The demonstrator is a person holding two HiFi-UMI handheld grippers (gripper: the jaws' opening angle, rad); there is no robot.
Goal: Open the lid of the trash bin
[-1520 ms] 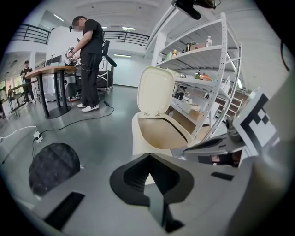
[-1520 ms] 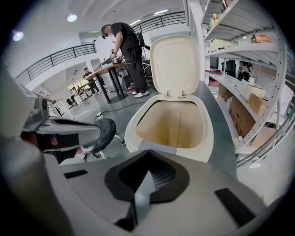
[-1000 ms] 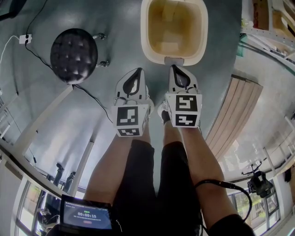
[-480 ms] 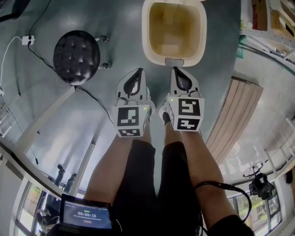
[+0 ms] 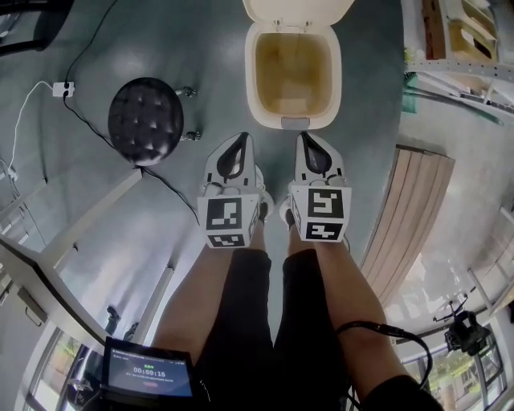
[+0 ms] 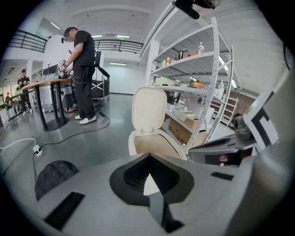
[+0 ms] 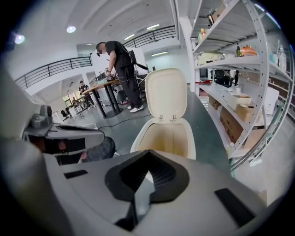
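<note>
Bin lid up, both tongs shut and empty
The bin [image 5: 293,72] sits at top centre of the head view, its lid [image 5: 297,10] tipped back on the hinge and the inside bare, so the opening looks done. The left tongs [image 5: 239,140] and right tongs [image 5: 308,138] hang side by side just below it, tips together with nothing between, touching neither bin nor lid. The sound course now is probably to leave the lid alone: keep both tongs clear of its rim and, if it needs holding, press the grey pedal [image 5: 295,123] at the front evenly. No brand shows on the bin; the cubes [image 5: 226,213] carry only square codes; the screen [image 5: 150,373] at lower left shows a timer, seemingly 00:00:16
</note>
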